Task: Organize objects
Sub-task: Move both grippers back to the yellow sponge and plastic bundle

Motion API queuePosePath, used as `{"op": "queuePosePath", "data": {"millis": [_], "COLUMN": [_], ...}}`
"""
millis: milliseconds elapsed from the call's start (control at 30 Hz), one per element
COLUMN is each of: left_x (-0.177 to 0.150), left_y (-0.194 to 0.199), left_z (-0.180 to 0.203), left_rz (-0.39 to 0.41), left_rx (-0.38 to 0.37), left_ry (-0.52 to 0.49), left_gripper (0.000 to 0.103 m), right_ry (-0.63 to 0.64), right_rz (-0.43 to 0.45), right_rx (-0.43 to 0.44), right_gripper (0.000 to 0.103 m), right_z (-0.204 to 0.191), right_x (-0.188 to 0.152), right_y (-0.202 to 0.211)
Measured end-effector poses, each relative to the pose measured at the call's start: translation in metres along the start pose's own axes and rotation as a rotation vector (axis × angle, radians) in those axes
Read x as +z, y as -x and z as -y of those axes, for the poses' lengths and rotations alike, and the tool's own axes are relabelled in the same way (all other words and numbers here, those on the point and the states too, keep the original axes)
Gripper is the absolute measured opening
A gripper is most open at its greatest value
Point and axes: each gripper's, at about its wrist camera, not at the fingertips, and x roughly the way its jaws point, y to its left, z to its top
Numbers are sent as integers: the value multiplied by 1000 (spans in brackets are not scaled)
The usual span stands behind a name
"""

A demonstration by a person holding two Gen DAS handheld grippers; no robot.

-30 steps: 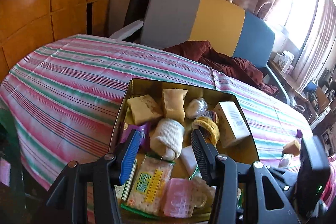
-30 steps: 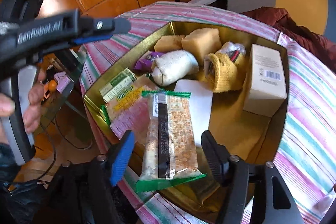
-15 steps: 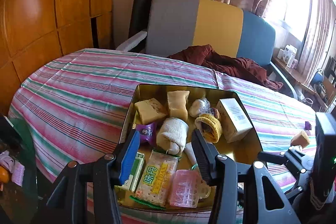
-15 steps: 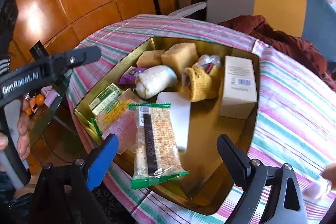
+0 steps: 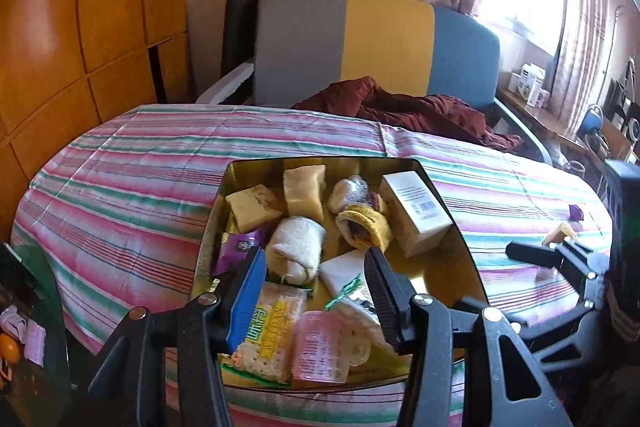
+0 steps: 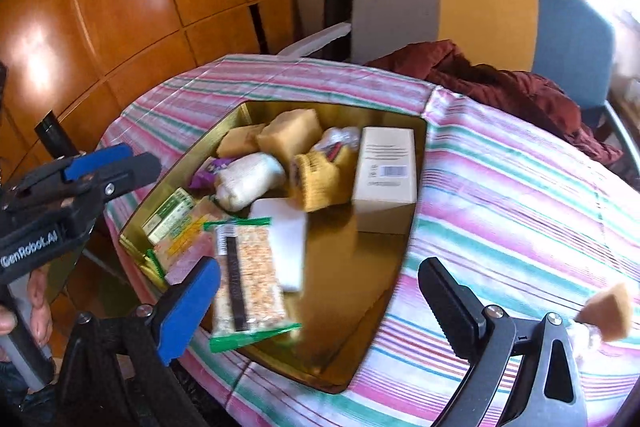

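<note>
A gold metal tray (image 6: 360, 267) on the striped tablecloth holds several items. A cracker packet (image 6: 248, 279) lies flat in it, its green end over the near rim. My right gripper (image 6: 318, 303) hovers above that packet, its jaws opening wide and its pads touching nothing. My left gripper (image 5: 316, 287) hangs over the tray's (image 5: 320, 159) near end, open about halfway, with nothing gripped; another cracker packet (image 5: 272, 327) and a pink container (image 5: 320, 347) lie below it. The left gripper (image 6: 120, 163) also shows at the left of the right wrist view.
In the tray are a white box (image 6: 386, 167), yellow knit item (image 6: 320, 179), rolled white cloth (image 6: 248, 181), sponges (image 6: 292, 133) and a purple packet (image 6: 206, 173). A sponge piece (image 6: 608, 311) lies on the cloth to the right. Maroon fabric (image 6: 500, 87) drapes a chair behind.
My right gripper's jaws spread wide and let go of the cracker packet, which now lies in the tray. Both grippers drew back and up from the tray.
</note>
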Motion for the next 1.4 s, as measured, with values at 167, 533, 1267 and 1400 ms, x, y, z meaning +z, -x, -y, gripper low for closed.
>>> {"op": "queuePosePath", "data": {"millis": [167, 533, 1267, 1400], "left_x": [1, 4, 12, 16], "left_y": [-1, -6, -22, -30], "left_z": [15, 52, 143, 174], "left_rz": [-5, -20, -70, -83], "left_rx": [-26, -88, -236, -301], "left_ry": [-38, -130, -301, -363], "left_gripper": [52, 52, 52, 52], "right_ry": [-57, -212, -513, -582], "right_rz": [23, 54, 93, 87], "right_rx": [-41, -164, -427, -417], "right_gripper": [100, 100, 100, 100], "right_z": [25, 98, 269, 294], "right_x": [2, -8, -33, -47], "right_y": [13, 47, 106, 96]}}
